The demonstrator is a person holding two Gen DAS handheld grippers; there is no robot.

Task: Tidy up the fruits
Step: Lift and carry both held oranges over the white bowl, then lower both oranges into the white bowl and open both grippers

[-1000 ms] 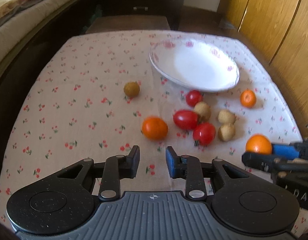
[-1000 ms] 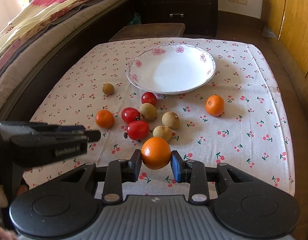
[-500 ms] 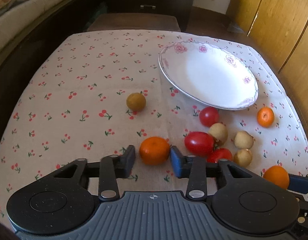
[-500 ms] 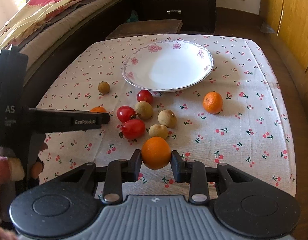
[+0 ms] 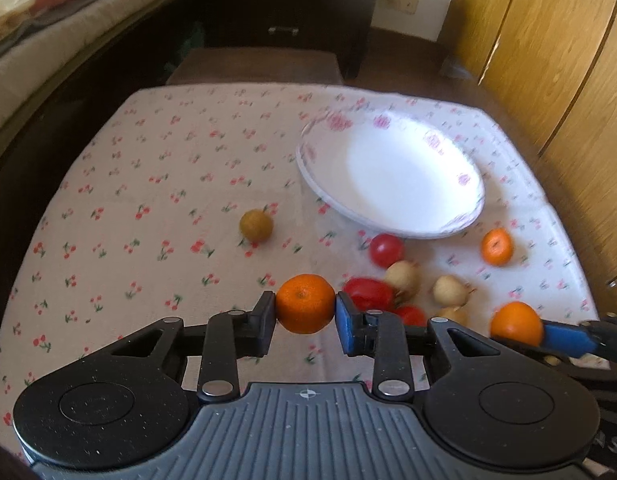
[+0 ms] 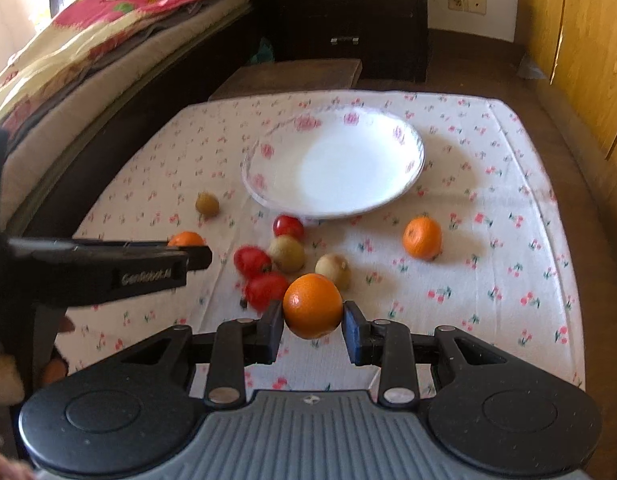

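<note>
tangerine point(image 5: 305, 309) between left gripper point(image 5: 305, 314) fingers point(image 5: 265, 316), left view only

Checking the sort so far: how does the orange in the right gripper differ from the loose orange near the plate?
The held orange is pinched between the right gripper fingers, above the cloth; the loose orange rests on the tablecloth, untouched. The held one looks smoother, the loose one dimpled. Both are round and orange.
</note>
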